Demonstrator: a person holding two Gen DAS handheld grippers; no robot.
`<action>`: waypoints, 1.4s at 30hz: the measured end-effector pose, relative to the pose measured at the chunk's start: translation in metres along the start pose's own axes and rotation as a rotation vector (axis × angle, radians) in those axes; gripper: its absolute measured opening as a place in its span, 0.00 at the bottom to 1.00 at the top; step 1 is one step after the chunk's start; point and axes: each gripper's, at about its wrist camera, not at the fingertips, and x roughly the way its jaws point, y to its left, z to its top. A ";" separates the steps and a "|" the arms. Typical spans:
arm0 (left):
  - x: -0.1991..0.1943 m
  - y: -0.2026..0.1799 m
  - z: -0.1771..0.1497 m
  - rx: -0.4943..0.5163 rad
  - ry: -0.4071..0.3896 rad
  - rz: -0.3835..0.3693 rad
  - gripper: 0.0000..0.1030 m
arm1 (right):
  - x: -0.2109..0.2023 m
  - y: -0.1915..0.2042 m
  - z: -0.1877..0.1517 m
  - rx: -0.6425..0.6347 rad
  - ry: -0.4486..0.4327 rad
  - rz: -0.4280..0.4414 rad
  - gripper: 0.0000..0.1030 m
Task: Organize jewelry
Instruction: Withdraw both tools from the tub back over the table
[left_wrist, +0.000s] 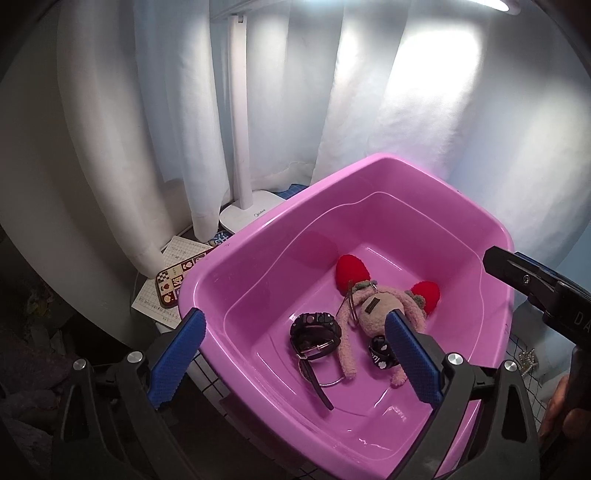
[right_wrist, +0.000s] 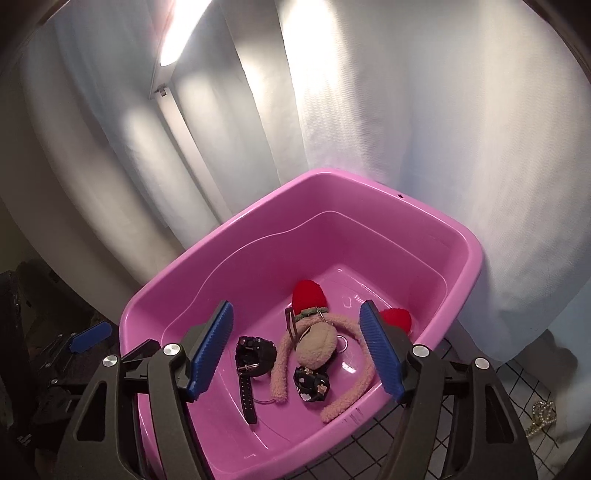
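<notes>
Left wrist view: left gripper (left_wrist: 295, 350) jaws wide apart, empty, above near rim of pink tub (left_wrist: 258, 236). Black watch (left_wrist: 314, 334), plush keychain (left_wrist: 373, 306), black band (left_wrist: 380, 356) on tub floor, touching. Risk: snagging keychain ring with watch strap.

Right wrist view: right gripper (right_wrist: 295, 350) jaws apart, empty. Pearl chain (right_wrist: 541, 424) on tabletop, right of tub; could be forgotten or swept off.
</notes>
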 end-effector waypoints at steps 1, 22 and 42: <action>-0.002 -0.001 -0.002 0.006 -0.009 0.003 0.93 | -0.007 0.002 -0.006 -0.008 -0.022 -0.005 0.68; -0.059 -0.153 -0.057 0.121 -0.123 -0.284 0.94 | -0.153 -0.169 -0.155 0.331 -0.096 -0.302 0.74; 0.046 -0.260 -0.153 0.122 0.100 -0.191 0.94 | -0.078 -0.297 -0.220 0.530 0.091 -0.284 0.74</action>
